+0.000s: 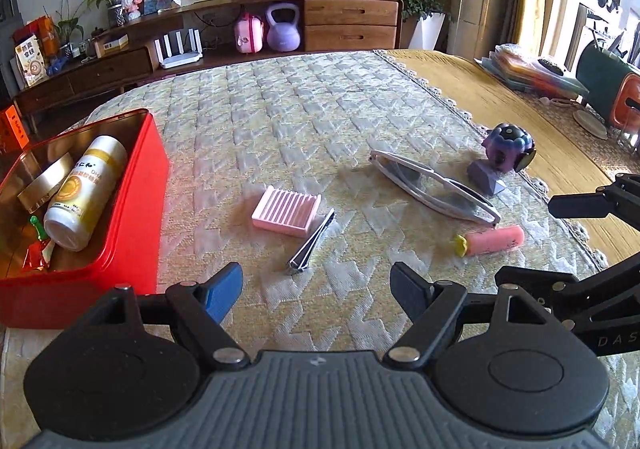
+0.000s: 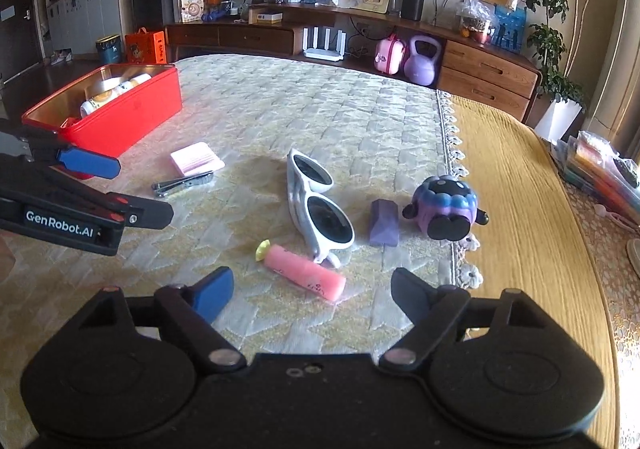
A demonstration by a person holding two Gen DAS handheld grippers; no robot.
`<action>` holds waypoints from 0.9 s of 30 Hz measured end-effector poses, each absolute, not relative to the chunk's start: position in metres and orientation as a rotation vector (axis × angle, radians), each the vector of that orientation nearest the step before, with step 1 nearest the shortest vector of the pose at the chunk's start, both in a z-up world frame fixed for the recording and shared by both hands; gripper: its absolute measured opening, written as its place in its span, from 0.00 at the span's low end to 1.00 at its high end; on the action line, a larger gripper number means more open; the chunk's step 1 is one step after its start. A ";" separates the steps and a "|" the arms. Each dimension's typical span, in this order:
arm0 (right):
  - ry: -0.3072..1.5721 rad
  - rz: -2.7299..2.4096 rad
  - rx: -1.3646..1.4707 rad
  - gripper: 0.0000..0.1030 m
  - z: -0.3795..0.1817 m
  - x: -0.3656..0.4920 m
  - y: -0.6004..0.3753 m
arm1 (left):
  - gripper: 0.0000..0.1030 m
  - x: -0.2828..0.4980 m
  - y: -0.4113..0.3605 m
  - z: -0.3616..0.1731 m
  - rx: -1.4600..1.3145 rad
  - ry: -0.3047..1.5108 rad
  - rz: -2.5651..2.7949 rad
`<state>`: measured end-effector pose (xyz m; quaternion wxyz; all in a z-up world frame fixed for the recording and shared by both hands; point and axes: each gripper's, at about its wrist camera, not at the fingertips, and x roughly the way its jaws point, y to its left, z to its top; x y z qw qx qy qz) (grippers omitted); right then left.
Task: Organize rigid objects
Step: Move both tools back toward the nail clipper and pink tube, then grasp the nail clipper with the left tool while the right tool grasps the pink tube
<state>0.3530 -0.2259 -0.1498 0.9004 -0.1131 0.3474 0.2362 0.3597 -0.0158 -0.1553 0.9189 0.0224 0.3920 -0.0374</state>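
A red tin box [image 1: 132, 209] [image 2: 132, 117] at the left holds a white and yellow bottle [image 1: 86, 195], a gold ring tin [image 1: 46, 183] and small items. On the quilted cloth lie a pink ridged tray [image 1: 286, 211] [image 2: 196, 161], a nail clipper [image 1: 310, 243] [image 2: 182, 183], white sunglasses [image 1: 434, 187] [image 2: 316, 201], a pink tube [image 1: 490, 241] [image 2: 304, 273], a purple block [image 1: 486, 177] [image 2: 383, 223] and a purple toy [image 1: 508, 147] [image 2: 444, 207]. My left gripper [image 1: 316, 291] is open just before the clipper. My right gripper [image 2: 312, 291] is open just before the pink tube.
A yellow tablecloth [image 2: 520, 209] covers the right side past the lace edge. Stacked folders [image 2: 604, 169] and a green canister [image 1: 604, 81] sit at the far right. A wooden sideboard [image 1: 348, 23] with a purple kettlebell [image 1: 283, 29] stands behind the table.
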 end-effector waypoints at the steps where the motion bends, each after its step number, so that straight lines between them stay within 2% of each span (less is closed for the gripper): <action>1: 0.725 0.496 -0.235 0.80 -0.151 0.356 -0.225 | 0.78 0.364 -0.015 -0.157 0.044 0.808 -0.078; 5: 0.741 0.531 -0.258 0.71 -0.159 0.367 -0.223 | 0.78 0.378 -0.015 -0.165 0.055 0.813 -0.081; 8: 0.751 0.566 -0.268 0.63 -0.161 0.368 -0.222 | 0.67 0.385 -0.015 -0.169 0.061 0.817 -0.092; 10: 0.748 0.577 -0.262 0.60 -0.161 0.367 -0.222 | 0.57 0.388 -0.015 -0.172 0.066 0.824 -0.095; 12: 0.750 0.586 -0.249 0.51 -0.160 0.364 -0.222 | 0.54 0.389 -0.015 -0.173 0.072 0.812 -0.103; 16: 0.747 0.615 -0.259 0.37 -0.157 0.354 -0.218 | 0.37 0.386 -0.021 -0.173 0.092 0.796 -0.129; 18: 0.745 0.625 -0.262 0.30 -0.157 0.350 -0.214 | 0.31 0.384 -0.025 -0.173 0.108 0.791 -0.134; 24: 0.755 0.597 -0.236 0.22 -0.155 0.351 -0.199 | 0.16 0.382 -0.033 -0.173 0.123 0.789 -0.156; 27: 0.762 0.553 -0.211 0.15 -0.156 0.353 -0.192 | 0.14 0.383 -0.034 -0.173 0.122 0.791 -0.151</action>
